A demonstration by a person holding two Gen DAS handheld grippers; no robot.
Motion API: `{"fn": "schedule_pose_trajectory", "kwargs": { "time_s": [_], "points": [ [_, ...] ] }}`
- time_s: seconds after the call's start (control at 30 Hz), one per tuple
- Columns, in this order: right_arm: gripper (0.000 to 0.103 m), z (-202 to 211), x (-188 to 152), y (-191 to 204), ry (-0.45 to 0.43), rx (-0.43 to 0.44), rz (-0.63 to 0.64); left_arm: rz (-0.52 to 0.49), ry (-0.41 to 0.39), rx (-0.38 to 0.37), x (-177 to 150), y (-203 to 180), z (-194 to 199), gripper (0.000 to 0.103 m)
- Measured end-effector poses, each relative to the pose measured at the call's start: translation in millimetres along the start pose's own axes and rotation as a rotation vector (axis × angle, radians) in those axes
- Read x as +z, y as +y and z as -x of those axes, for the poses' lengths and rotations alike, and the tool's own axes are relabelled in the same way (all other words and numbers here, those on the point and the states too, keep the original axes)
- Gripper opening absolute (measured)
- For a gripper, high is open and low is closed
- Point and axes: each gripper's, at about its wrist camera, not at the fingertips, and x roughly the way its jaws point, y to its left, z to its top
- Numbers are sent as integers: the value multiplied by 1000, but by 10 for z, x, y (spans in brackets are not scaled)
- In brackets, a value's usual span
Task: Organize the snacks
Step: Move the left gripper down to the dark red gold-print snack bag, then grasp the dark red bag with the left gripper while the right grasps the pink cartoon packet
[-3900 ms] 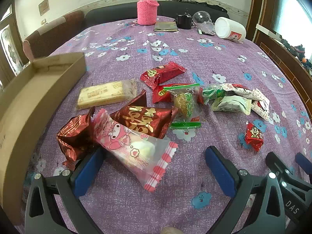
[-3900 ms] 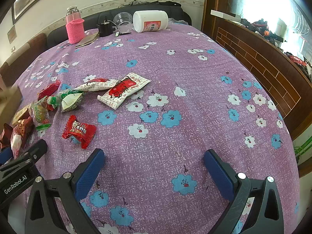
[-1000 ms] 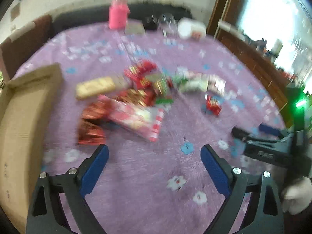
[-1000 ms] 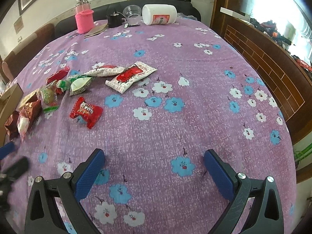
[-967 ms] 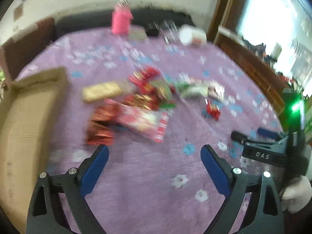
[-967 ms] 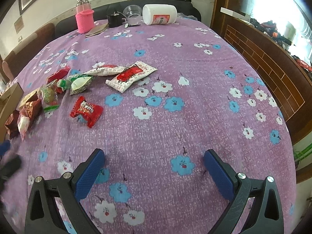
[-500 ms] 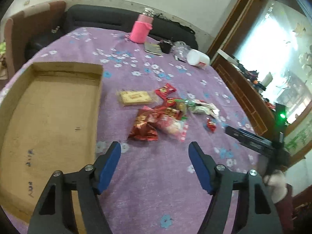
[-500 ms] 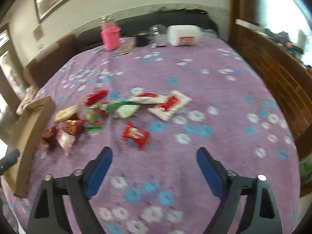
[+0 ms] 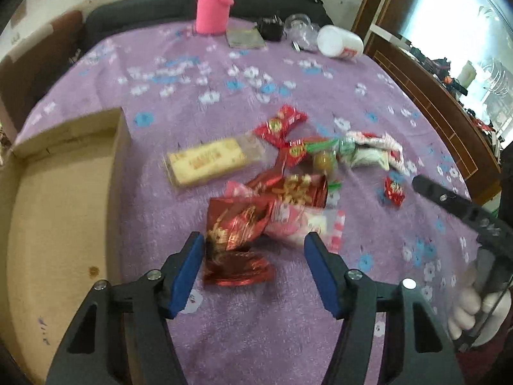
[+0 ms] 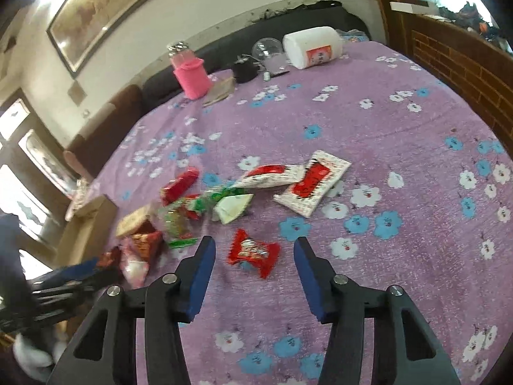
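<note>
Lowest in your left wrist view, the left gripper (image 9: 253, 250) has just been closing and its jaws stand part-way apart around the near end of the dark red foil packet (image 9: 237, 224) — the pads look just beside the foil, not yet pressing, though blur makes this hard to judge. That packet looks light, crinkly and slippery, so take it across its puffed middle, not by the thin crimped tail. The pink-and-white packet (image 9: 298, 221) lies against it at centre frame; it looks soft, so squeeze gently.

In your right wrist view, the right gripper (image 10: 253, 253) has also just been closing, and the small red candy (image 10: 255, 253) sits between its half-parted jaws at lower centre, untouched. It is tiny and probably skids on the purple flowered cloth (image 10: 416, 192) of the worktop — pinch the body, not the twisted ends.

Farther up, the flat yellow biscuit pack (image 9: 208, 160) looks stiff and brittle. The cardboard box (image 9: 57, 211) waits at the left edge, with no snacks visible inside.
</note>
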Motion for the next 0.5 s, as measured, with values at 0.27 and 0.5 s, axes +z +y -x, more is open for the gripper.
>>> {"fn": "schedule_pose_trajectory", "kwargs": {
  "time_s": [0.27, 0.5],
  "points": [
    [55, -177, -93, 483, 107, 178, 118, 4, 9, -38, -67, 65, -2, 35],
    [55, -438, -172, 816, 170, 183, 212, 27, 43, -17, -44, 86, -113, 39]
  ]
}}
